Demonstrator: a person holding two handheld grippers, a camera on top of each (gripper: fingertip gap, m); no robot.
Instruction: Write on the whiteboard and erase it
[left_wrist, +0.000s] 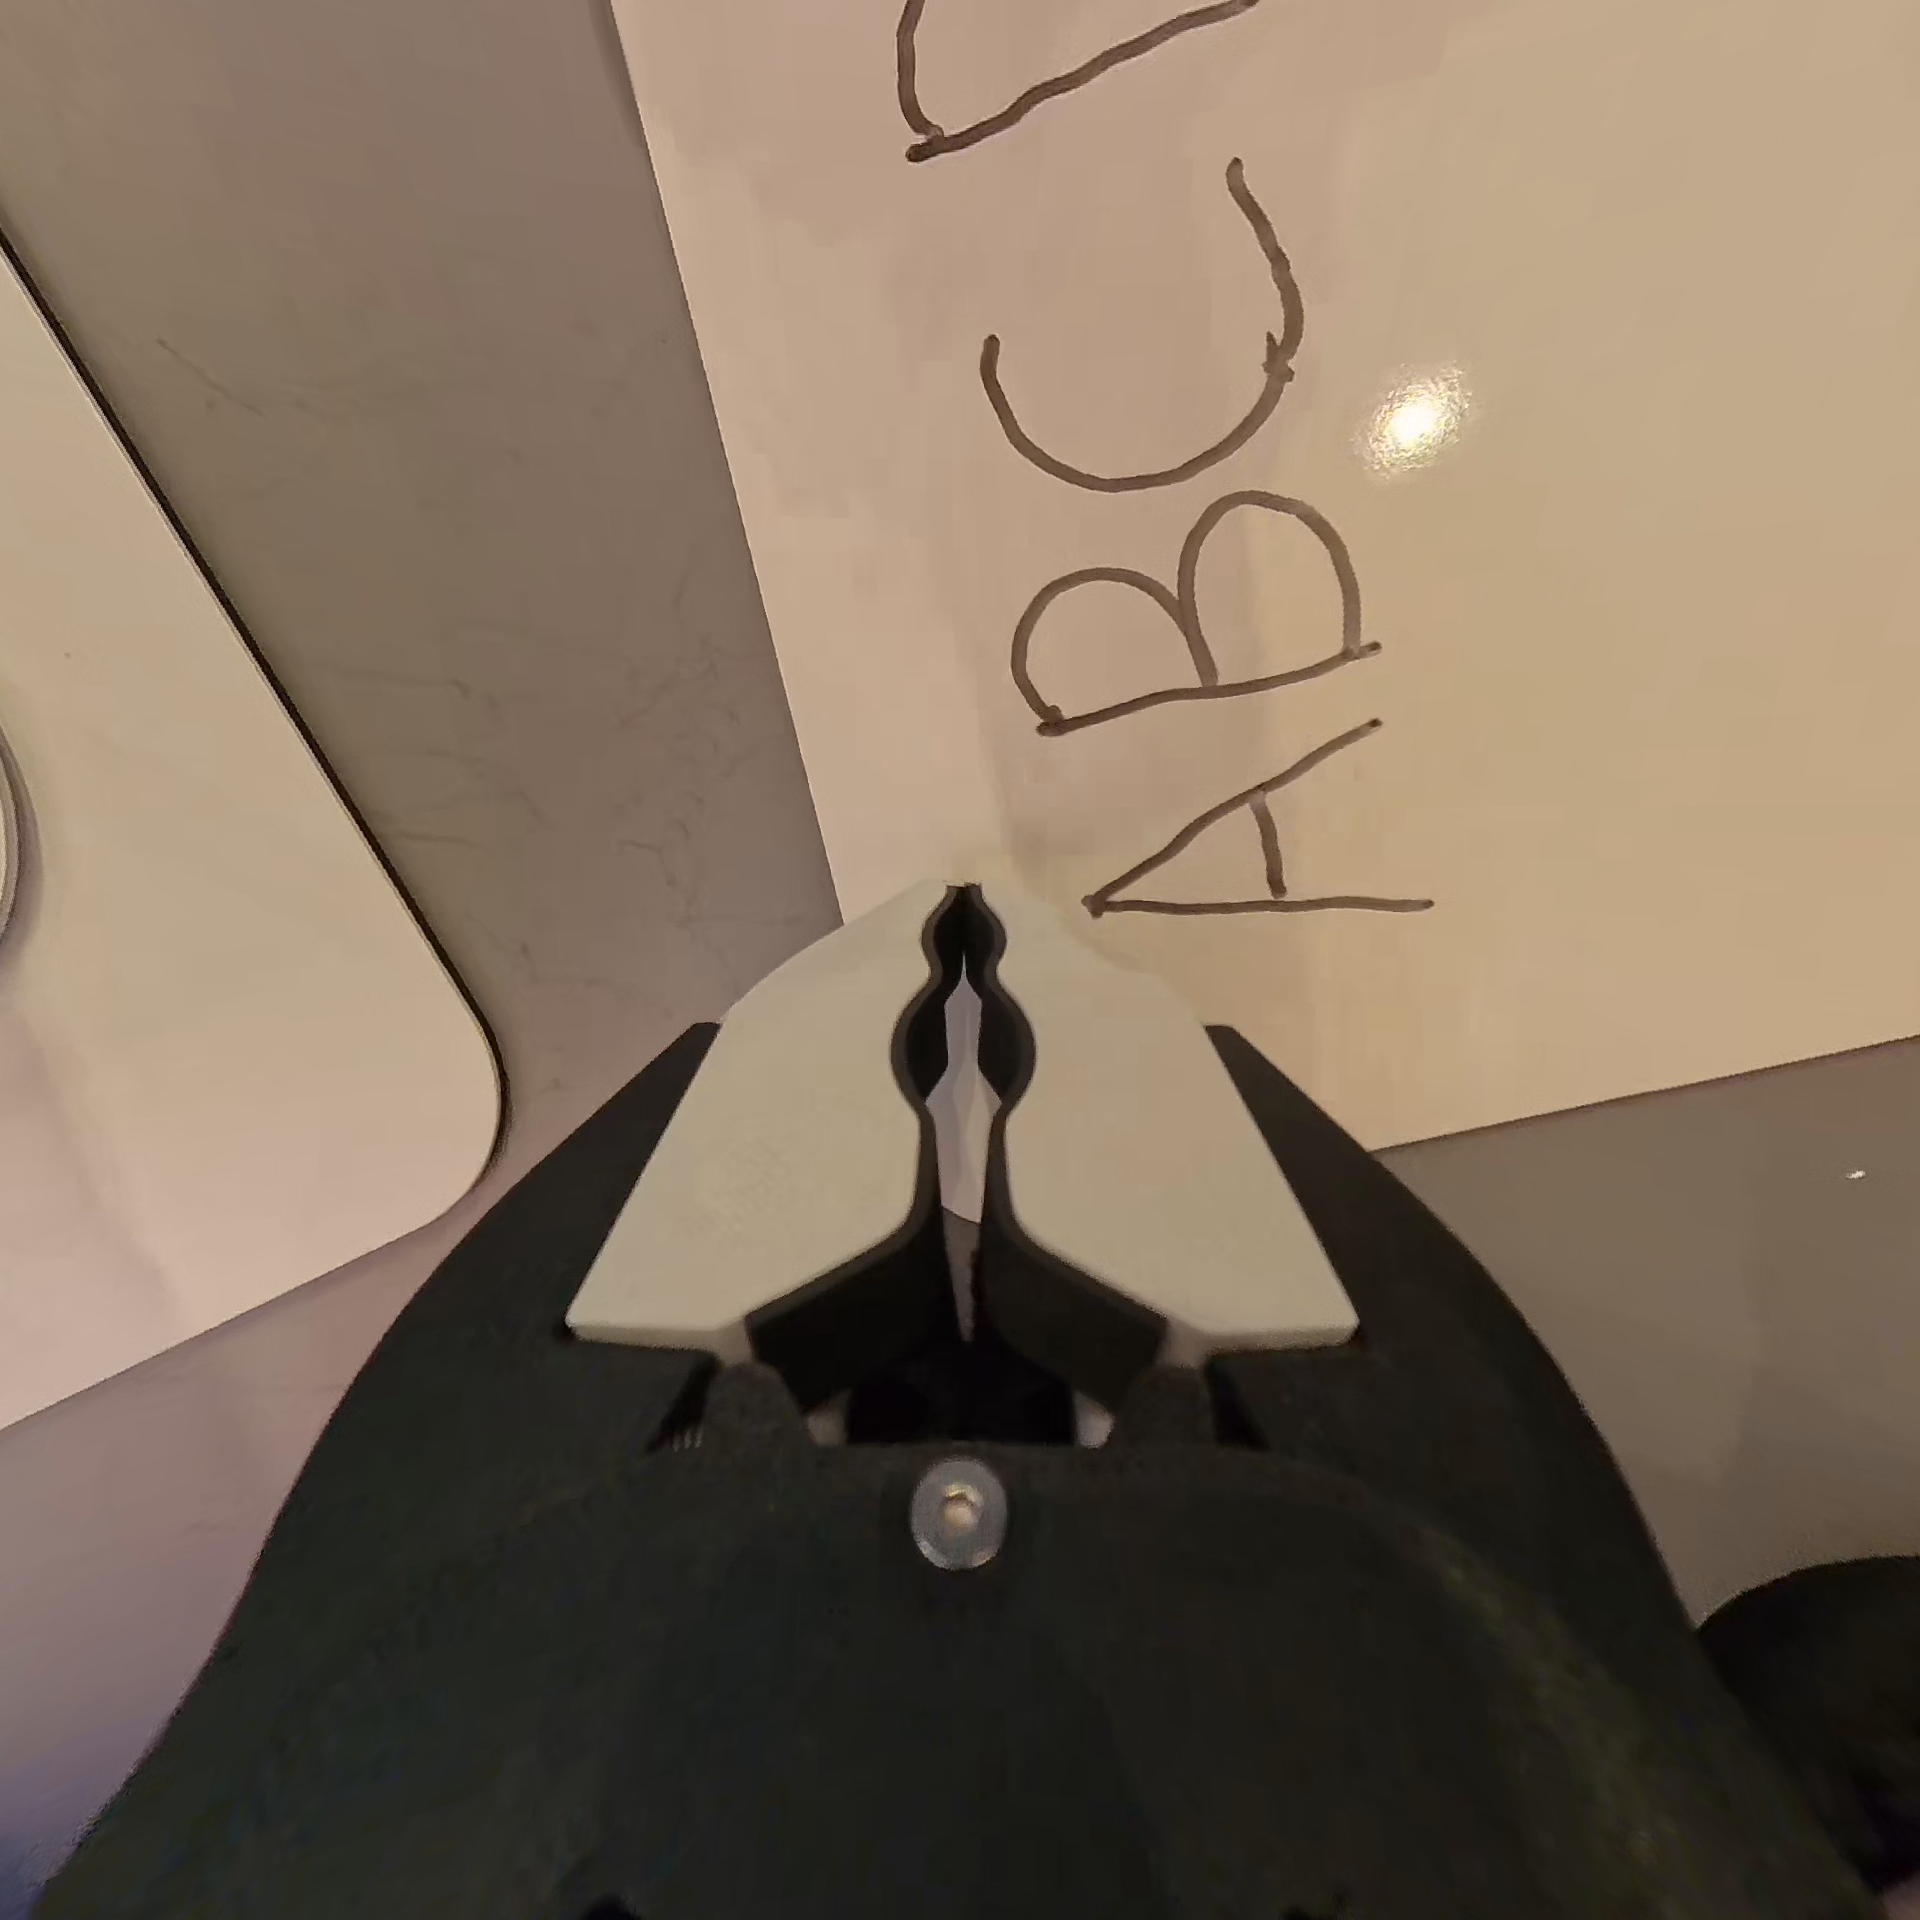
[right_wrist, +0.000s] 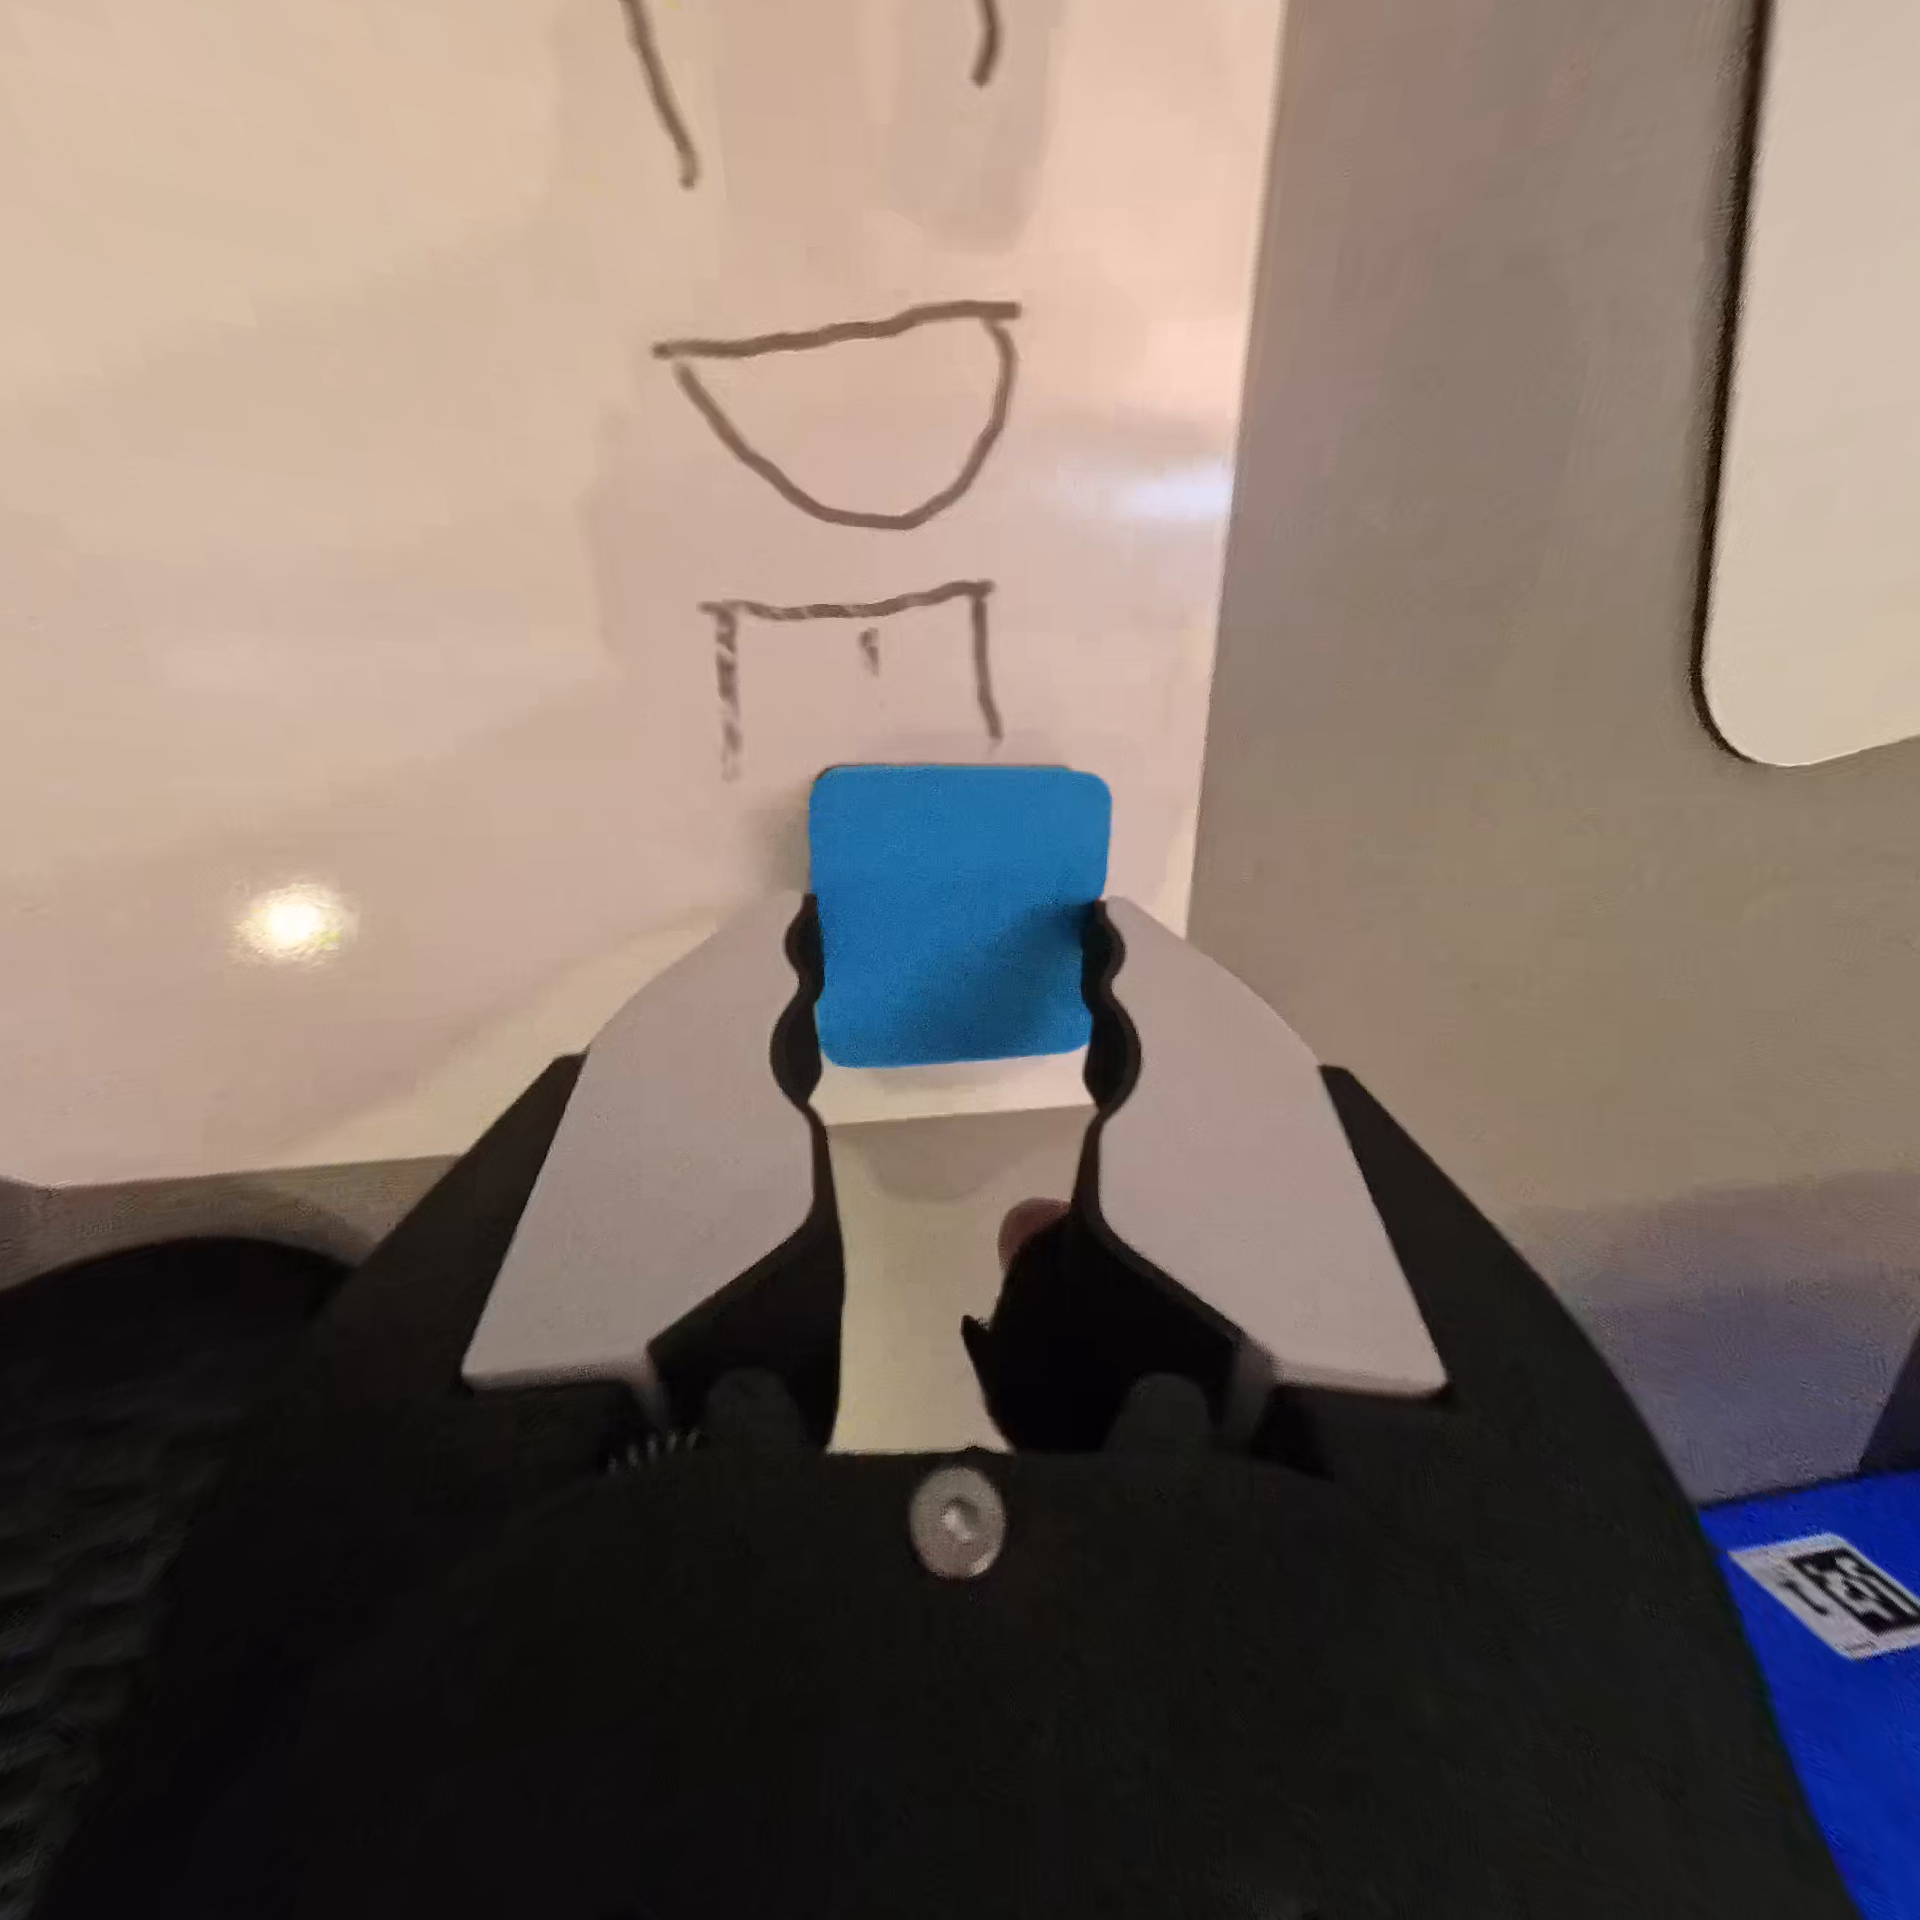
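My whiteboard (right_wrist: 416, 520) lies flat on the grey worktop (right_wrist: 1403, 727), with a column of dark marker strokes (right_wrist: 852, 416) running up it toward twelve o'clock in the right wrist view. The blue eraser (right_wrist: 956, 914) sits on the board just below the nearest stroke, close to the board's edge at six o'clock. My right tongs (right_wrist: 951, 935) are spread to the eraser's width and both dark pads (right_wrist: 800, 977) press against its sides, so it is gripped. At three o'clock a second white panel (right_wrist: 1849, 364) with a dark rim lies on the worktop, and at five o'clock I see a blue item with a printed label (right_wrist: 1829, 1621). In the left wrist view, my left tongs (left_wrist: 966, 894) are closed tip to tip, gripping nothing, resting at the board's near corner with the marker strokes (left_wrist: 1195, 623) at one o'clock
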